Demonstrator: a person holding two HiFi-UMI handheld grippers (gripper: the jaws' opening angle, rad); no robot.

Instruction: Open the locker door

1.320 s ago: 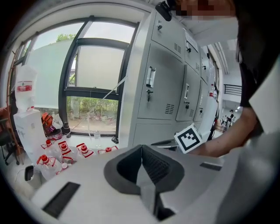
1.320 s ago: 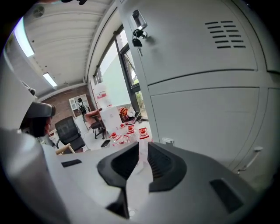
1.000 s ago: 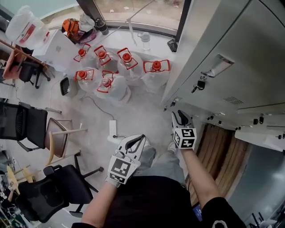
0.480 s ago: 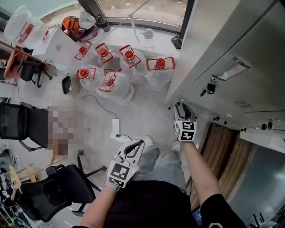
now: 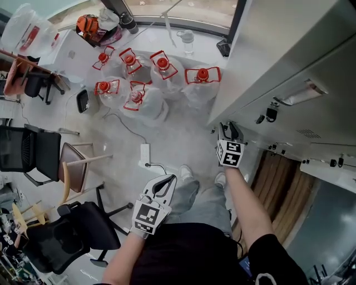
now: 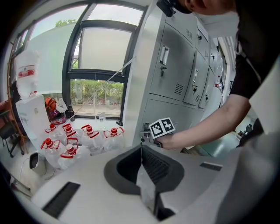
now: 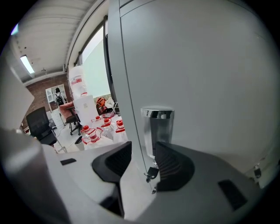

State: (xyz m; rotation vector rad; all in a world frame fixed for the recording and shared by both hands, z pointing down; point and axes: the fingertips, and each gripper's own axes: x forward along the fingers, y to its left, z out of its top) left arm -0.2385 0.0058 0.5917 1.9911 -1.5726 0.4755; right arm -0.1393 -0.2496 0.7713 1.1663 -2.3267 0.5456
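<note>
- Chrome handle sits on the locker door, just ahead of the right tongs, which are spread wide and empty.
- Left tongs are clenched, empty, far from the handle.
- Closing short of the handle may snag the key below it.

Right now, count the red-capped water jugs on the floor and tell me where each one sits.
6 water jugs, clustered on the floor below the window. Back row, left to right. Front row: and. None looks hidden.
</note>
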